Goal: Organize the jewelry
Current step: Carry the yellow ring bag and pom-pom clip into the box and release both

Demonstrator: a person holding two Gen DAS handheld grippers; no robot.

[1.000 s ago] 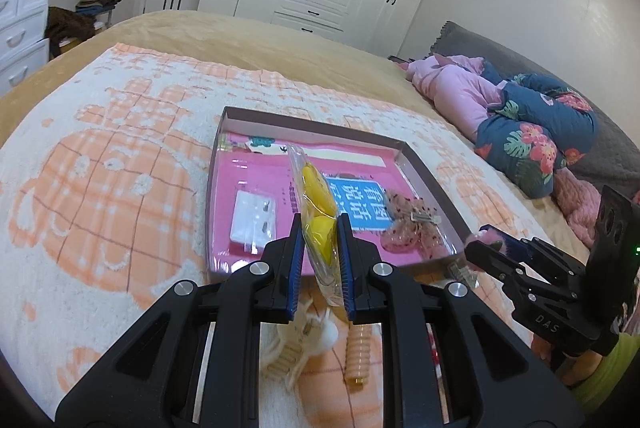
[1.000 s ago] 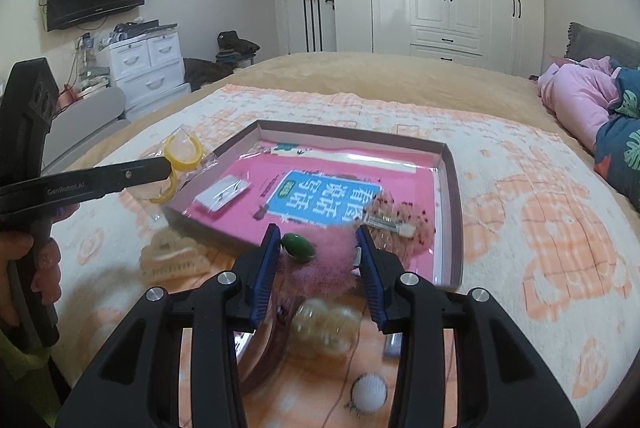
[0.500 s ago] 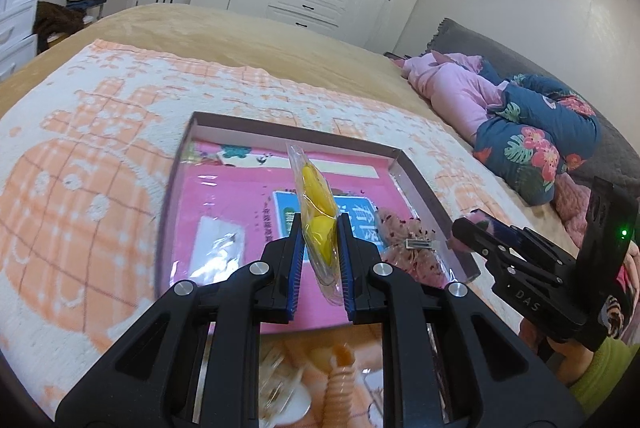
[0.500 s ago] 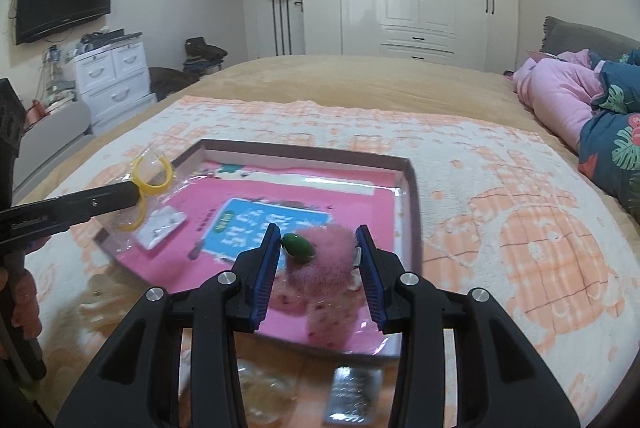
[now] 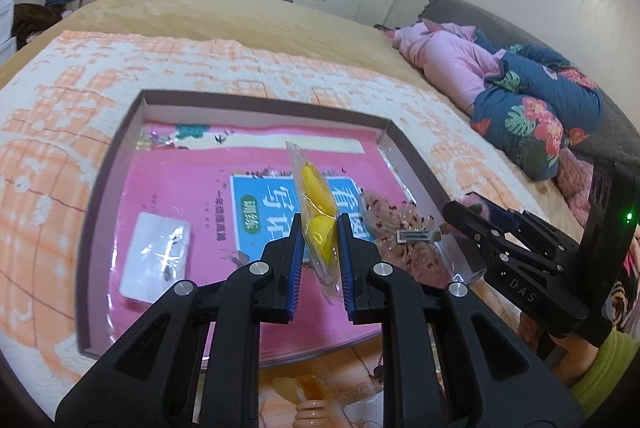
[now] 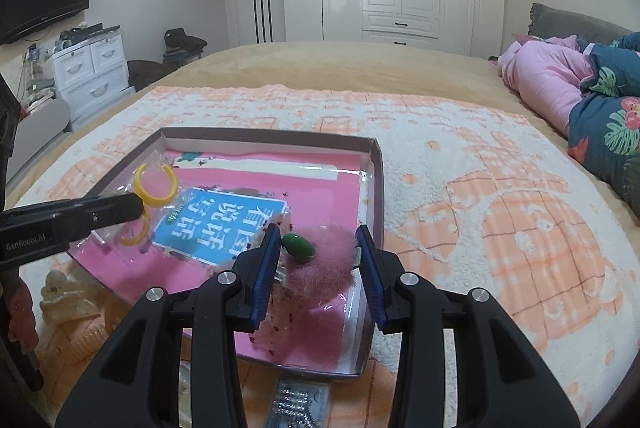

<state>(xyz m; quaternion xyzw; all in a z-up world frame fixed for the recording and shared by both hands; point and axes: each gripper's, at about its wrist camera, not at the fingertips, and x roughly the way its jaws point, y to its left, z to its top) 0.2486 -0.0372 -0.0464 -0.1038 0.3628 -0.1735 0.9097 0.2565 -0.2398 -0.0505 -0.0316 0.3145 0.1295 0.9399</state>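
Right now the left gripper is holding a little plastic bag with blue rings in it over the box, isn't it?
Almost. The rings in the plastic bag are yellow, not blue, as both wrist views show. The rest holds: the left gripper is pinching that bag above the box.

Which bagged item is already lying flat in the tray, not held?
The small white packet at the tray's left side. The yellow ring bag is pinched in the left hand-held gripper above the tray.
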